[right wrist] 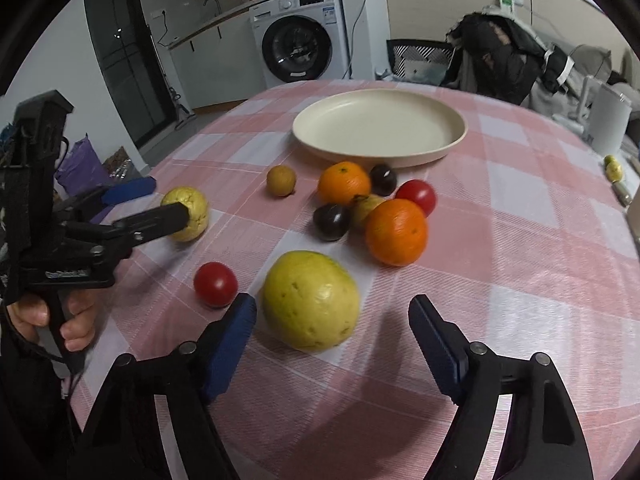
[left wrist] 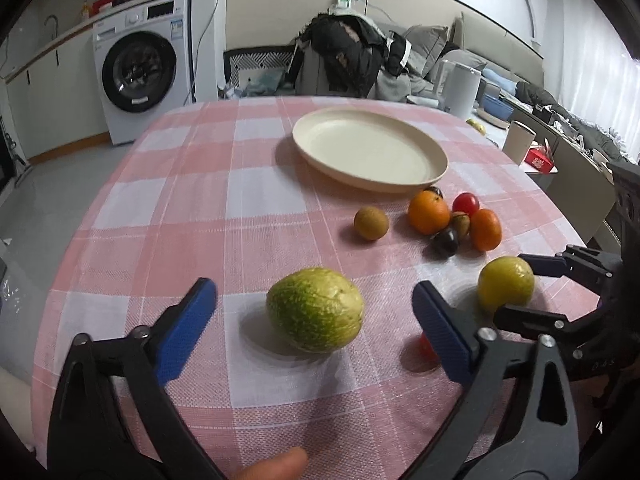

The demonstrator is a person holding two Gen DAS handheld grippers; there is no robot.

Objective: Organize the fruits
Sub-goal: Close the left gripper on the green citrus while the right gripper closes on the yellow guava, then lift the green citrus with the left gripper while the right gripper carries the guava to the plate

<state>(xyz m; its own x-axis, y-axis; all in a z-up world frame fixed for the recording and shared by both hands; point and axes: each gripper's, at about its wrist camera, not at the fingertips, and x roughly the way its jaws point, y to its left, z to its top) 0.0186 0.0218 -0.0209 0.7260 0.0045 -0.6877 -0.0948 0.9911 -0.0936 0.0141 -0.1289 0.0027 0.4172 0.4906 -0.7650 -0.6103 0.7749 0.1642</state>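
Both grippers wide: left gripper [left wrist: 314,312] straddles green fruit [left wrist: 315,310], right gripper [right wrist: 332,328] yellow fruit [right wrist: 311,300]. Risk: round fruit rolls if squeezed off-centre.

Fruits [right wrist: 394,230] lie before the plate [right wrist: 456,140] on the table [right wrist: 540,248].

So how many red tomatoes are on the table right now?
2. One tomato lies left of the big yellow-green fruit near the right gripper; the other tomato sits in the cluster beside the front orange. More could hide behind fruit.
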